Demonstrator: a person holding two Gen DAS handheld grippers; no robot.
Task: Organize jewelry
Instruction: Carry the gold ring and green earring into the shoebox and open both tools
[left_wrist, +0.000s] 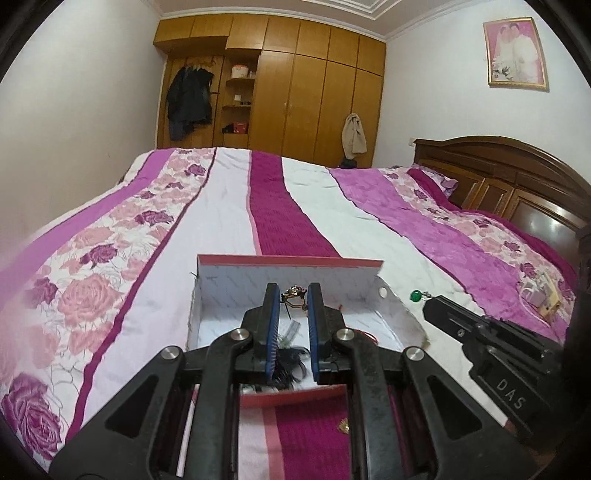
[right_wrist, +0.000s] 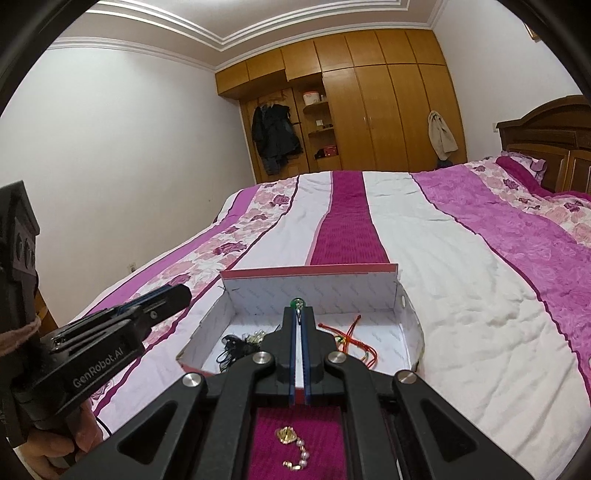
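Observation:
An open shoebox (left_wrist: 354, 280) (right_wrist: 317, 293), white inside and red outside, lies on the bed. My left gripper (left_wrist: 292, 291) is shut on a small gold and dark brooch (left_wrist: 293, 294), held above the box. My right gripper (right_wrist: 298, 312) is shut on a pendant with a green bead (right_wrist: 296, 303) (left_wrist: 416, 295), over the box's middle. Each gripper shows in the other view, the right gripper (left_wrist: 430, 306) beside the box's right wall and the left gripper (right_wrist: 184, 295) left of the box. Inside the box lie black cords (right_wrist: 232, 347), pearl beads (right_wrist: 258, 335) and a red-orange cord bracelet (right_wrist: 351, 332).
A gold and pearl bracelet (right_wrist: 293, 448) lies on the magenta stripe in front of the box. The striped floral bedspread (left_wrist: 229, 206) spreads around it. A small cream object (left_wrist: 543, 295) sits near the wooden headboard (left_wrist: 517, 177). A wardrobe (right_wrist: 369, 110) stands beyond the bed.

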